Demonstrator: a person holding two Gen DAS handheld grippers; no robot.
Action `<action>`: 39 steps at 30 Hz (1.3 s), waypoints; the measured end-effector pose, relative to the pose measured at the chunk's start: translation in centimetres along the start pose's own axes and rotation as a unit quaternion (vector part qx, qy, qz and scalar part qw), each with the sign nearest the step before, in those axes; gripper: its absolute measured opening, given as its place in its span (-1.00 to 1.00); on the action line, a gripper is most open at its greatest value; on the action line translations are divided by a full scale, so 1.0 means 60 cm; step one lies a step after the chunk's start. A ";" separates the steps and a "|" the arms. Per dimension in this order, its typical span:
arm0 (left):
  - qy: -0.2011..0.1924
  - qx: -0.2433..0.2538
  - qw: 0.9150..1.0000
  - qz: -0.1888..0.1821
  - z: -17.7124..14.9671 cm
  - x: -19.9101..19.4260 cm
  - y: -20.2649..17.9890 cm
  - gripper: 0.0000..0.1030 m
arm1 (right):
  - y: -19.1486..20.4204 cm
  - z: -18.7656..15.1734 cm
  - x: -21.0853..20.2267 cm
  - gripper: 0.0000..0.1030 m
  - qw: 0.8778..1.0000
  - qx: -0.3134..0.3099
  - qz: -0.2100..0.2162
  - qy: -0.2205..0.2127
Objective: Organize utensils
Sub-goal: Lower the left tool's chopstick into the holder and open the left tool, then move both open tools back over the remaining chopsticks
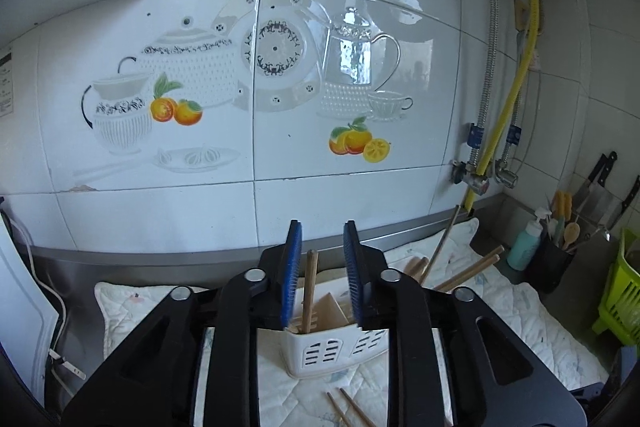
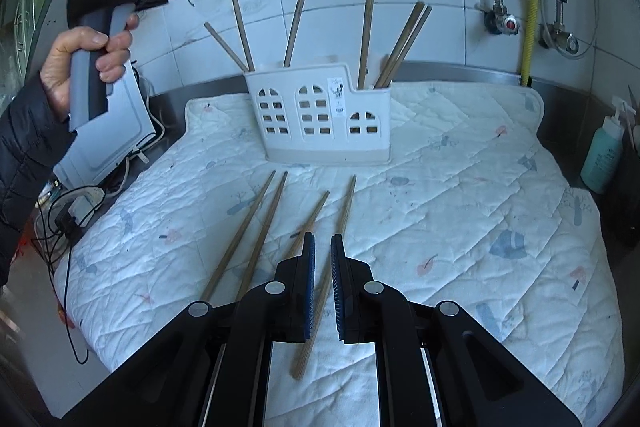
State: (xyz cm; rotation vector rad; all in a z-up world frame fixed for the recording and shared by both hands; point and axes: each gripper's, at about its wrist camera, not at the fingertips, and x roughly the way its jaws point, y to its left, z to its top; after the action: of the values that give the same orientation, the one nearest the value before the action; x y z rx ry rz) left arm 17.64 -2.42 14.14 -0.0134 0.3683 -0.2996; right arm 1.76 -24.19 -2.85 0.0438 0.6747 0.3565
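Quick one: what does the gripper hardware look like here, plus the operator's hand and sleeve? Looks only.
Both grippers share one build: the right gripper and left gripper have matte black angular linkage arms with silver round pivot pins and ribbed blue finger pads. From outside, the left unit shows a black body with small white lettering on a grey pistol-style handle. The bare left hand wears a black quilted sleeve.

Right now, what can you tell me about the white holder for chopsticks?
The holder is white, plastic-looking and shaped like a little house, with arched, barred window cut-outs and a stepped top that is lower on its right. A small label sits on its front. It stands upright on the quilted mat, near the tiled wall. Several wooden chopsticks stand in it, leaning apart. Neither tongs touches it.
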 end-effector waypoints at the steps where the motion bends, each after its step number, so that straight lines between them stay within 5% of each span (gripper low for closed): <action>1: -0.004 -0.001 1.000 0.001 -0.001 -0.009 0.000 -0.18 | 0.001 -0.007 0.003 -0.84 1.000 0.002 0.000 0.009; 12: -0.003 0.001 1.000 0.003 -0.063 -0.108 -0.007 0.21 | 0.010 -0.077 0.053 -0.84 0.997 0.032 0.003 0.074; 27: 0.139 -0.043 0.989 0.012 -0.321 -0.121 -0.014 0.30 | 0.020 -0.097 0.074 -0.74 0.996 0.036 -0.021 0.077; 39: 0.204 -0.064 0.977 -0.007 -0.430 -0.107 -0.056 0.29 | 0.037 -0.102 0.072 -0.81 0.996 0.019 -0.057 0.067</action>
State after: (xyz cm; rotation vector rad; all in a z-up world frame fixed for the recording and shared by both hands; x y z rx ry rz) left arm 1.75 -2.68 -7.47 -0.0812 0.7946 -0.2922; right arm 0.41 -21.11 -9.94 0.0170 0.8123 0.2390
